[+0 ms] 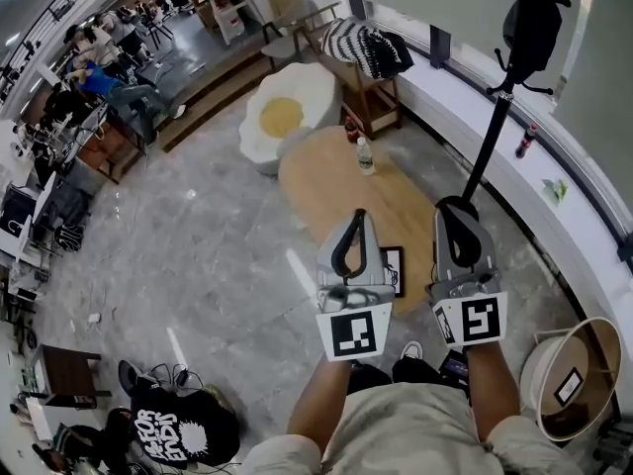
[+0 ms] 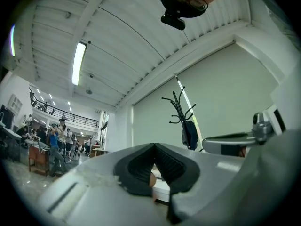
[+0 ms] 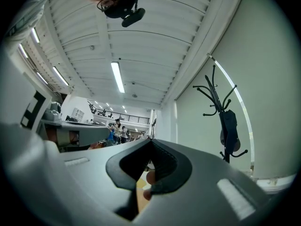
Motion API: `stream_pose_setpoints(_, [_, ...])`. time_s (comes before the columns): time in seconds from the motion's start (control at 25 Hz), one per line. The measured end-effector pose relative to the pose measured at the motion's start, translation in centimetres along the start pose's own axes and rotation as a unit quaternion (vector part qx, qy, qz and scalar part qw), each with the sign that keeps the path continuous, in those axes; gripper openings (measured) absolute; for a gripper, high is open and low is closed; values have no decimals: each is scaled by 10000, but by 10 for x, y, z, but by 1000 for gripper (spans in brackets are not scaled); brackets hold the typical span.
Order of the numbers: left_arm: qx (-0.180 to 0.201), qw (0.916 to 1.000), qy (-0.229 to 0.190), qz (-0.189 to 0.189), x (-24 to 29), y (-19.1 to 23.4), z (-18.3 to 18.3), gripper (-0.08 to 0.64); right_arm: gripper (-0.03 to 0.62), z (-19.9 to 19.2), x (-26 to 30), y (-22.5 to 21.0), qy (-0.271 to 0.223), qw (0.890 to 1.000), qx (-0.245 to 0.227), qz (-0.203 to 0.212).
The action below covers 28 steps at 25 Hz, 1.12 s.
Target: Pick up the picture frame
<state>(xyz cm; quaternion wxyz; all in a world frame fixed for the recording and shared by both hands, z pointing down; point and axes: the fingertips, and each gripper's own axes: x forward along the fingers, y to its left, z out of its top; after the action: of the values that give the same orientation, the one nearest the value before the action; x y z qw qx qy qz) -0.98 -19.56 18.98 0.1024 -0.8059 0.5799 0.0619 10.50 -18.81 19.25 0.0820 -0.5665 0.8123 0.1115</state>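
Note:
The picture frame [image 1: 395, 270], dark-edged with a pale print, lies flat at the near end of the oval wooden table [image 1: 331, 181]; my left gripper hides its left part. My left gripper [image 1: 355, 216] hangs above the table's near edge, jaws shut and holding nothing. My right gripper [image 1: 457, 207] is beside it on the right, over the table's right rim, also shut and empty. In the left gripper view the jaws [image 2: 154, 147] meet at the tip and point slightly upward at the wall. The right gripper view shows its jaws [image 3: 150, 142] closed the same way.
A small bottle [image 1: 365, 155] stands on the table's far part. A coat rack [image 1: 492, 132] with a dark bag rises at the right, by a long white ledge [image 1: 514, 156]. An egg-shaped seat [image 1: 285, 115] lies beyond the table. A round basket [image 1: 584, 379] sits at the lower right.

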Motion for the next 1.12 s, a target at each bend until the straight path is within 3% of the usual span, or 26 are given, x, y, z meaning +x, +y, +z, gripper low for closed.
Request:
stream_pose_setpoints(0.44, [-64, 9995, 73, -311, 25, 26, -17, 5, 2, -19, 31, 14, 237, 9995, -53, -223])
stream_pose_setpoints(0.84, [-219, 9978, 493, -393, 26, 38, -47, 5, 2, -45, 43, 28, 554, 9981, 45, -252])
stream_pose_setpoints(1.12, [-354, 9945, 907, -379, 30, 44, -91, 5, 2, -85, 46, 24, 940, 9948, 212, -337])
